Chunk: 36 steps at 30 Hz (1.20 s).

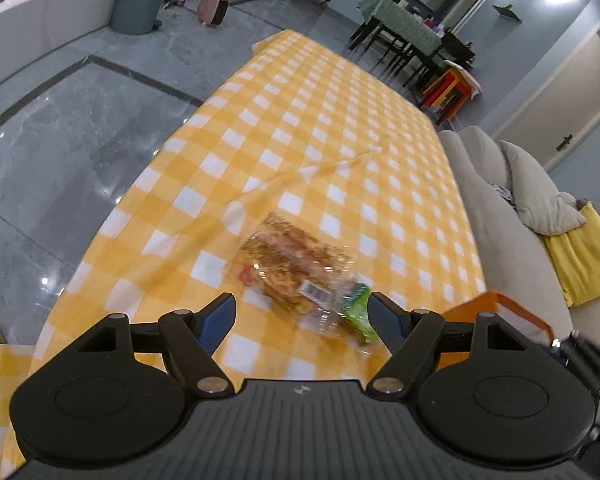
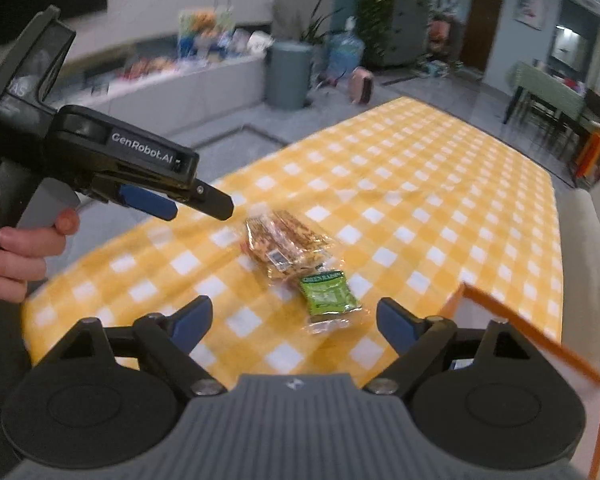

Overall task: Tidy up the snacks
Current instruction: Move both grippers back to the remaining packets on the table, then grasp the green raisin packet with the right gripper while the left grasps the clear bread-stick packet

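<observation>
A clear bag of brown snack bars (image 1: pixel 292 260) lies on the yellow checked tablecloth (image 1: pixel 320 120), with a small green snack packet (image 1: pixel 356 308) touching its near end. Both show in the right wrist view, the clear bag (image 2: pixel 286 246) and the green packet (image 2: pixel 328 294). My left gripper (image 1: pixel 302 316) is open, hovering just above and short of the snacks, empty. It shows from the side in the right wrist view (image 2: pixel 200 204). My right gripper (image 2: pixel 294 320) is open and empty, just short of the green packet.
An orange-rimmed box (image 2: pixel 540 340) stands at the table's near right corner, also in the left wrist view (image 1: pixel 500 316). A beige sofa (image 1: pixel 500 200) with a yellow cloth runs along the table's right side. Grey floor lies to the left.
</observation>
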{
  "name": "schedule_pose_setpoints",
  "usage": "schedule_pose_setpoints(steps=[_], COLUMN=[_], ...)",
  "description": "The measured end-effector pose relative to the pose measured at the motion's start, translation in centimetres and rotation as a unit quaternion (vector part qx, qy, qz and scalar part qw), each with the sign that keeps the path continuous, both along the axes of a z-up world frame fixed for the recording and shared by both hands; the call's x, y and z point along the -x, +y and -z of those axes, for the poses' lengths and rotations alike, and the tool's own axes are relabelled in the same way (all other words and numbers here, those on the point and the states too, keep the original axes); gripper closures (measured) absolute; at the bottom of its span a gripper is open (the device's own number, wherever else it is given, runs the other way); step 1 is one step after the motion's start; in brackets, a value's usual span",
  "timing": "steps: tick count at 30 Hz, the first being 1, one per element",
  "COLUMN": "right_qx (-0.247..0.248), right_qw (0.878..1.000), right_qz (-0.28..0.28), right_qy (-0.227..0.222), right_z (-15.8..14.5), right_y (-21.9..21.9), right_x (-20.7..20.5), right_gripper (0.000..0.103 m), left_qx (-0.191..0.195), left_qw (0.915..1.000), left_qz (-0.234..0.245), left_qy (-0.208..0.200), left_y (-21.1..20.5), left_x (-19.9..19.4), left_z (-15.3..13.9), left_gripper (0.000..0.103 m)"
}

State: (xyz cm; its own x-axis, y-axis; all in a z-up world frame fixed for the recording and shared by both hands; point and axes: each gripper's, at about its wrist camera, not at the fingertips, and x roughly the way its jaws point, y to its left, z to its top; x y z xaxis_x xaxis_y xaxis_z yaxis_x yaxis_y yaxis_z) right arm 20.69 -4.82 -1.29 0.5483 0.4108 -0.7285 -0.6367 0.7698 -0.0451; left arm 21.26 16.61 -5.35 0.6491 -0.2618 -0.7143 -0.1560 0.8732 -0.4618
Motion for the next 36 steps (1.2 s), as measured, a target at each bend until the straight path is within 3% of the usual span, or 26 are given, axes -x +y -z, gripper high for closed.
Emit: schedule_pose_setpoints(steps=[6, 13, 20, 22, 23, 25, 27, 29, 36], right_qx=[0.075, 0.170, 0.168, 0.177, 0.179, 0.154, 0.151, 0.155, 0.132], right_qw=[0.993, 0.973, 0.965, 0.962, 0.960, 0.958, 0.958, 0.959, 0.958], right_qz=[-0.064, -0.086, -0.104, -0.102, -0.094, -0.046, -0.030, -0.031, 0.078], right_qy=[0.067, 0.132, 0.171, 0.183, 0.192, 0.238, 0.243, 0.235, 0.240], right_z=[2.3, 6.9, 9.9, 10.6, 10.8, 10.7, 10.5, 10.3, 9.6], right_y=[2.8, 6.4, 7.7, 8.2, 8.3, 7.9, 7.7, 7.7, 6.2], right_x=[-5.5, -11.2, -14.2, -14.8, -15.1, -16.3, -16.4, -15.5, -11.2], right_gripper=[0.017, 0.017, 0.019, 0.032, 0.034, 0.050, 0.056, 0.058, 0.059], left_qx=[0.019, 0.027, 0.042, 0.042, 0.040, 0.035, 0.032, 0.028, 0.024], left_qw=[0.9990, 0.9982, 0.9983, 0.9981, 0.9980, 0.9977, 0.9973, 0.9970, 0.9965], left_qz=[-0.025, -0.039, -0.018, -0.016, -0.017, -0.023, -0.025, -0.027, -0.028], left_qy=[0.032, 0.038, 0.037, 0.041, 0.046, 0.053, 0.061, 0.067, 0.075], left_y=[1.7, 2.9, 3.3, 3.4, 3.4, 3.4, 3.5, 3.4, 3.4], left_x=[-0.7, -0.6, -0.7, -0.8, -0.8, -0.8, -0.8, -0.8, -0.5], left_z=[2.2, 2.5, 2.1, 2.0, 2.1, 2.4, 2.6, 2.7, 2.9], left_gripper=[0.015, 0.015, 0.015, 0.015, 0.015, 0.015, 0.015, 0.015, 0.015])
